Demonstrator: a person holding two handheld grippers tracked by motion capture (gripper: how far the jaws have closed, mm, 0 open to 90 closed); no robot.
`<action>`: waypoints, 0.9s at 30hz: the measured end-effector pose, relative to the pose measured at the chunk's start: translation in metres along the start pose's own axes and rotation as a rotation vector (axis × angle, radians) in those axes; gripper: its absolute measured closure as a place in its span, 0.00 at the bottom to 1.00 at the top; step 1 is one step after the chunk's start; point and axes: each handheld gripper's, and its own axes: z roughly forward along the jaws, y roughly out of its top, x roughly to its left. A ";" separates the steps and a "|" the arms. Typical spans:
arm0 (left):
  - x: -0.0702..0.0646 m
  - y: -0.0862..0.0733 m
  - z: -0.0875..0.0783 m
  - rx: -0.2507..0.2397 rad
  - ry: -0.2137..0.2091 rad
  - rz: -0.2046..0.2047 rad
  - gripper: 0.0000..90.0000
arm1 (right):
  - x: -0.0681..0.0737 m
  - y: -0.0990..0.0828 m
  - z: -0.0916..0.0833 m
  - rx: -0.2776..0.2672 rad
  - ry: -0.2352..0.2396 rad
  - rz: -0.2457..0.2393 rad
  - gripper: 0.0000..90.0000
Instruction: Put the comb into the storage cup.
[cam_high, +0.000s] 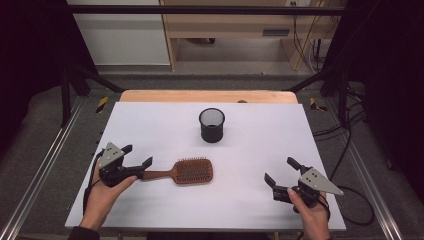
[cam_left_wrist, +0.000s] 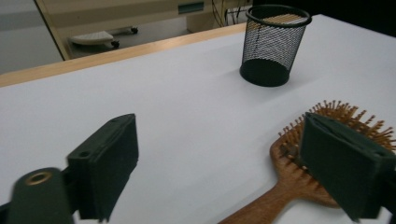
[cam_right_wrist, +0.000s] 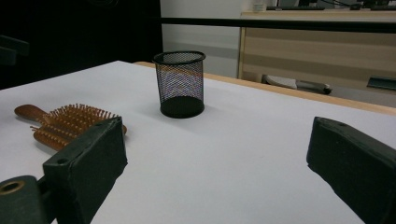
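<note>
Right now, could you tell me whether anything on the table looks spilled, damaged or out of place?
Nothing stands out. The wooden hairbrush lies flat, bristles up, intact. The black mesh cup stands upright and apart from it. Both the left gripper and the right gripper are open, holding nothing.

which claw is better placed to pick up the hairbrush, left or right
Left, most likely. The left claw stands open right at the end of the hairbrush handle, though in its own view the handle lies off to one side of the gap. The right claw, also open, sits well apart from the brush.
</note>
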 end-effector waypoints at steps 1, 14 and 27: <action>0.001 0.002 0.003 0.017 0.002 0.007 0.18 | 0.000 0.000 0.000 0.000 0.000 0.000 0.06; -0.007 0.006 0.042 0.262 -0.079 0.103 0.92 | 0.002 0.001 -0.001 0.001 0.004 -0.009 0.06; -0.013 -0.003 0.068 0.453 -0.117 0.156 1.00 | 0.005 0.002 -0.002 0.001 0.016 -0.016 0.06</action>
